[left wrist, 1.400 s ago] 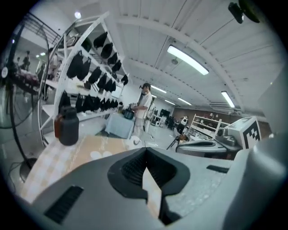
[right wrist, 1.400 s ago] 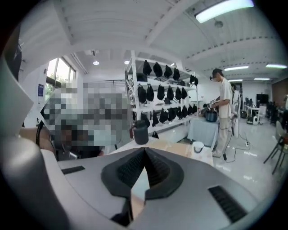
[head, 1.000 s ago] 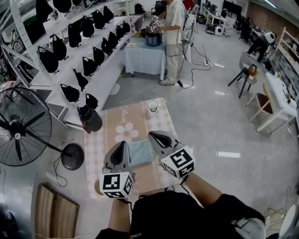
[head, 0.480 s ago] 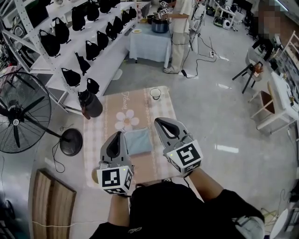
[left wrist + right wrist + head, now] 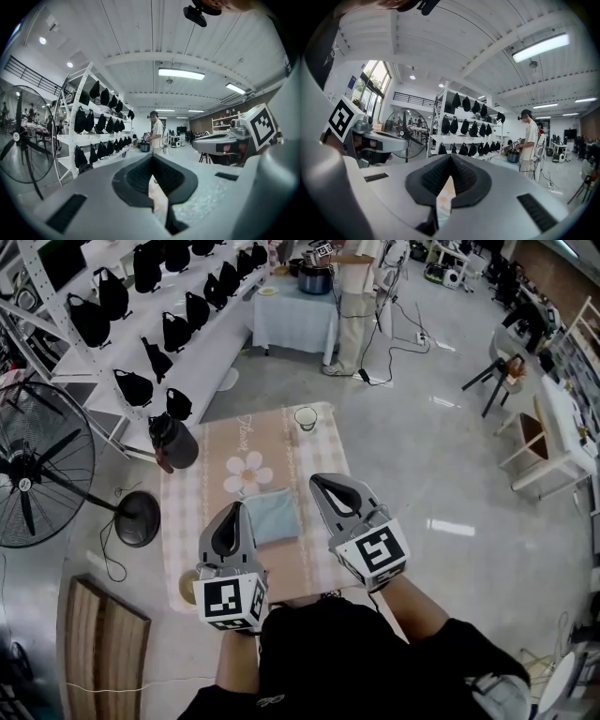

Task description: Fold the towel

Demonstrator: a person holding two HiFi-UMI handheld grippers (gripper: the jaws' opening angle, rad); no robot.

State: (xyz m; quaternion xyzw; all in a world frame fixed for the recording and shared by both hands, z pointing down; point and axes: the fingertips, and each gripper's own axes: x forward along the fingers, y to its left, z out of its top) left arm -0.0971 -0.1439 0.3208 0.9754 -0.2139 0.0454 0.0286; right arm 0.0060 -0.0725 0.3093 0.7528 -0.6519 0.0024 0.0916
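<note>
The light blue towel (image 5: pixel 274 515) lies folded into a small rectangle on the pink checked tablecloth (image 5: pixel 314 451), just below its printed daisy. My left gripper (image 5: pixel 234 511) hovers at the towel's left edge, jaws shut and empty. My right gripper (image 5: pixel 321 485) hovers to the towel's right, also shut and empty. In the left gripper view the left gripper (image 5: pixel 152 157) points nearly level across the room, its pads together. The right gripper view shows the right gripper (image 5: pixel 450 157) the same way, with a strip of tablecloth (image 5: pixel 446 197) visible below the pads.
A glass cup (image 5: pixel 306 417) stands at the table's far edge, a black jug (image 5: pixel 175 442) at its far left corner, a small round dish (image 5: pixel 187 586) at the near left. A standing fan (image 5: pixel 42 474) and shelves of black bags (image 5: pixel 159 329) are left. A person (image 5: pixel 356 292) works at a far table.
The head view has shifted, so the table and towel sit higher in the picture. Both grippers stay shut and hardly move; the towel lies where it was.
</note>
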